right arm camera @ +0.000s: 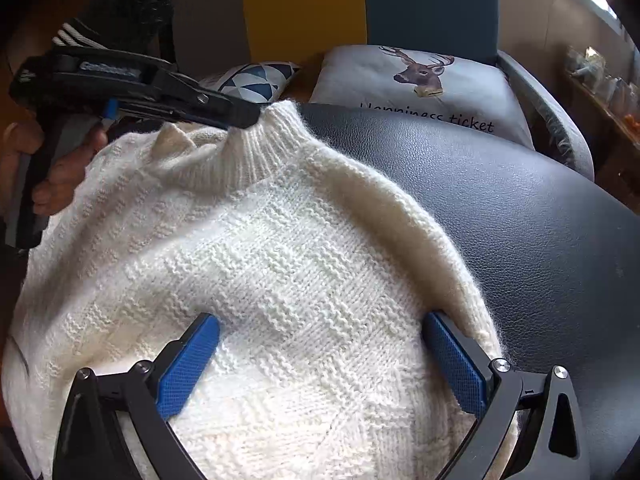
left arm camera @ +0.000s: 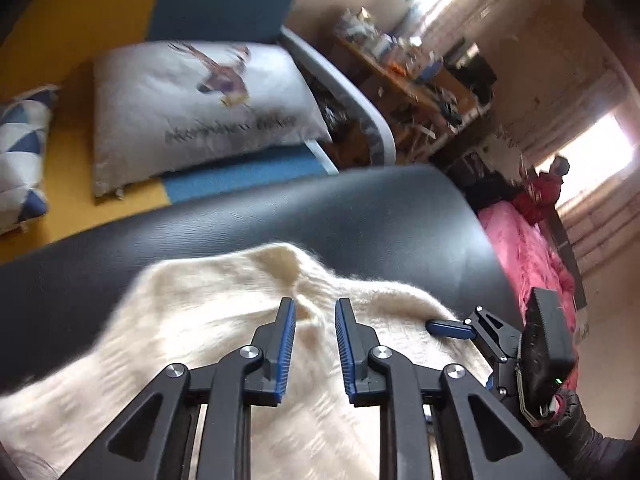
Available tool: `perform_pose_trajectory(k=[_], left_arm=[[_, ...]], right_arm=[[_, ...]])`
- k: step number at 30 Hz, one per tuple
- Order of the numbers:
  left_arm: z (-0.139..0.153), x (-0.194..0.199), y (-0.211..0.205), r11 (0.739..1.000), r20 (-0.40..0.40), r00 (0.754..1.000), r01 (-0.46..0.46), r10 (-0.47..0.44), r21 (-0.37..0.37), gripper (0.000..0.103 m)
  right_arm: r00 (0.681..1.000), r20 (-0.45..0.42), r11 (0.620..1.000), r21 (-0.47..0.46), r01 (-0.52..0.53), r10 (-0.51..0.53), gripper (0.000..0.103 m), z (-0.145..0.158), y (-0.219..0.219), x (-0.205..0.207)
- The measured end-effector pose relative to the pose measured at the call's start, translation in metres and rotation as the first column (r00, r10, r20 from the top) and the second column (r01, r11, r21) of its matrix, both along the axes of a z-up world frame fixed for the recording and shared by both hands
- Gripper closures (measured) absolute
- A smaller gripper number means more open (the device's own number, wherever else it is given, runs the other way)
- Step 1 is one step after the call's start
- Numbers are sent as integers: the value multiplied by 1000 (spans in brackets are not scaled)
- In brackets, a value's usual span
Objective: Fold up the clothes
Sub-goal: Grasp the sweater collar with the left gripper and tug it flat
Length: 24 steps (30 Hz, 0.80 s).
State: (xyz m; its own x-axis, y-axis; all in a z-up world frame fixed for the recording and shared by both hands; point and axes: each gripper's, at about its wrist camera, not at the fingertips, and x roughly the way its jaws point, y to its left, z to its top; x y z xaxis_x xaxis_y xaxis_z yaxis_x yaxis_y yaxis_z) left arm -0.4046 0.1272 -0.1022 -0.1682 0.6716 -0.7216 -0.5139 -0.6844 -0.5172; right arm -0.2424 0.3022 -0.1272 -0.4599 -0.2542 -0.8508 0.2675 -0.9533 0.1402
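Observation:
A cream knitted sweater (right arm camera: 288, 264) lies spread on a black leather seat (right arm camera: 500, 220), its ribbed collar (right arm camera: 256, 148) at the far end. My right gripper (right arm camera: 320, 320) hovers over the sweater's chest, jaws wide open, with nothing pinched. One of its fingers (left arm camera: 448, 327) rests at the sweater's right edge in the left wrist view. My left gripper (left arm camera: 315, 312) stands over the sweater (left arm camera: 200, 320) near the collar with a narrow gap between its blue pads, and nothing is pressed there. From the right wrist view, the left gripper (right arm camera: 250, 118) has its tips at the collar's rim.
Behind the seat are a white deer cushion (right arm camera: 420, 80), a blue triangle-patterned cushion (right arm camera: 256, 80) and a yellow and blue sofa (left arm camera: 100, 8). A pink blanket (left arm camera: 524, 256) and a cluttered shelf (left arm camera: 408, 72) lie to the right. A hand (right arm camera: 60, 176) holds the left gripper.

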Motion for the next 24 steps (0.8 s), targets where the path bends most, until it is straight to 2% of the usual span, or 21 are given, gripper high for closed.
perform_pose_trajectory(k=[2, 4, 5, 7, 9, 10, 12, 14, 15, 18, 20, 21, 22, 24], left_arm=[[14, 12, -41, 996, -43, 995, -84, 85, 19, 83], [24, 35, -72, 992, -130, 984, -123, 123, 12, 82], [21, 43, -79, 992, -147, 981, -127, 125, -6, 82], [11, 58, -87, 989, -173, 977, -139, 127, -56, 82], [2, 72, -96, 983, -199, 972, -151, 128, -105, 82], [-5, 76, -97, 979, -203, 971, -152, 123, -137, 82], [-19, 80, -99, 971, -198, 974, -149, 111, -188, 82], [-31, 83, -103, 971, -187, 976, -144, 108, -192, 82], [-34, 84, -106, 973, -190, 976, -144, 109, -178, 80], [-38, 84, -114, 980, -176, 977, -146, 121, -137, 80], [-39, 84, -118, 982, -169, 976, -156, 136, -110, 80], [-38, 85, -120, 980, -180, 973, -168, 147, -104, 80], [-35, 88, -122, 978, -196, 968, -182, 159, -101, 80], [-23, 94, -128, 973, -270, 944, -219, 190, -79, 80]], right_arm=[[1000, 4, 999, -50, -4, 4, 0, 11, 2, -1], [998, -53, 979, -199, -46, 37, 0, 39, 0, -4], [995, -78, 956, -283, -78, 58, 0, 52, -3, -10], [992, -88, 882, -457, -118, 88, 0, 70, -14, -27], [992, -28, 787, -606, -115, 123, 0, 70, -32, -54], [991, 8, 756, -647, -99, 137, 0, 66, -43, -68], [988, 58, 729, -681, -66, 144, 0, 53, -61, -97], [981, 121, 704, -710, -22, 152, 0, 36, -75, -123], [978, 143, 702, -712, -3, 150, 0, 29, -81, -132], [968, 201, 733, -680, 29, 149, 4, 9, -98, -148], [963, 224, 770, -637, 28, 150, 18, -1, -110, -153], [960, 235, 788, -615, 28, 150, 45, -6, -116, -155], [962, 231, 813, -582, 17, 145, 95, -7, -122, -156], [967, 198, 853, -520, -38, 163, 99, -2, -138, -155]])
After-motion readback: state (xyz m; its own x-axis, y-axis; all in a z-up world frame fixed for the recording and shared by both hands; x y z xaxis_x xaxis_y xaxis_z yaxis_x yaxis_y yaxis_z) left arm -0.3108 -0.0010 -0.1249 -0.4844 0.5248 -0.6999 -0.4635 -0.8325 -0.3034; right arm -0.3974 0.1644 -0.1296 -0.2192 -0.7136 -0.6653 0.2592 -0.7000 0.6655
